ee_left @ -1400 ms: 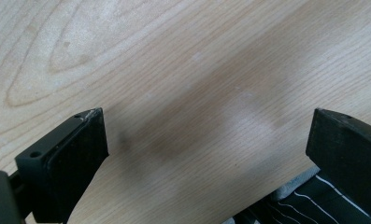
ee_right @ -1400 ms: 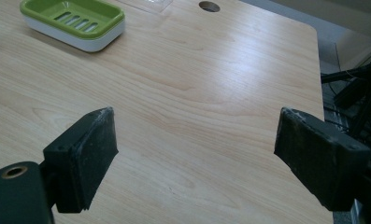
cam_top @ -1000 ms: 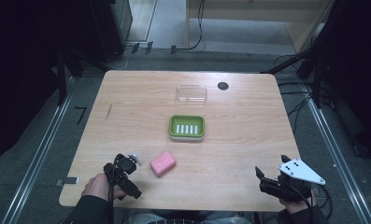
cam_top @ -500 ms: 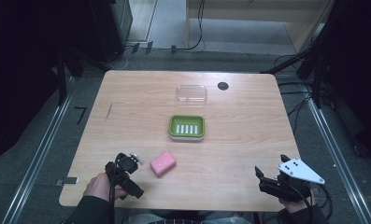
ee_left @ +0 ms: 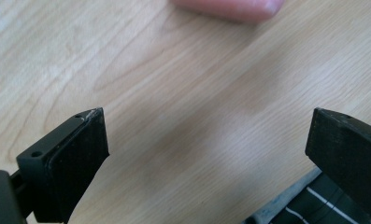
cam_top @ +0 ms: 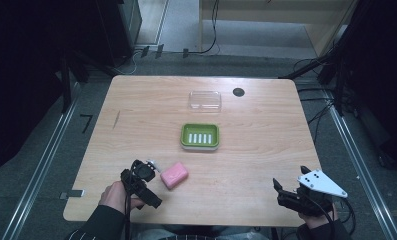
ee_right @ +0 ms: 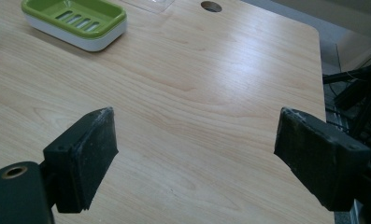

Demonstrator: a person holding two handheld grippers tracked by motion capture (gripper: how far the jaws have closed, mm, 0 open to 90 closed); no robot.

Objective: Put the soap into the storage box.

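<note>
My left tool (cam_top: 147,172) has crept a little closer to the pink soap (cam_top: 174,174) over the last second, and its head has turned slightly toward the bar; the soap itself has not shifted, nor has my right tool (cam_top: 286,192). I read that as the approach closing in, with the grasp not yet made.

The soap lies flat on the table (cam_top: 136,115), in the near-left part, just beside my left tool on its right side. Its long axis runs on a slant: the far end points up and to the right, roughly toward the green soap dish (cam_top: 200,136), and the near end points back toward me and to the left. In the left gripper view the soap (ee_left: 230,7) sits at the top edge, beyond the tips and apart from them, so I am not yet around it.

My left tool is spread wide with nothing but bare wood between its jaws. My right tool is likewise wide open and holds nothing, resting low at the near-right corner, well apart from the soap.

Farther out, the green soap dish (ee_right: 75,21) sits near the middle of the table, with a clear plastic lid (cam_top: 205,100) beyond it and a small dark hole (cam_top: 238,92) in the tabletop just right of that.
</note>
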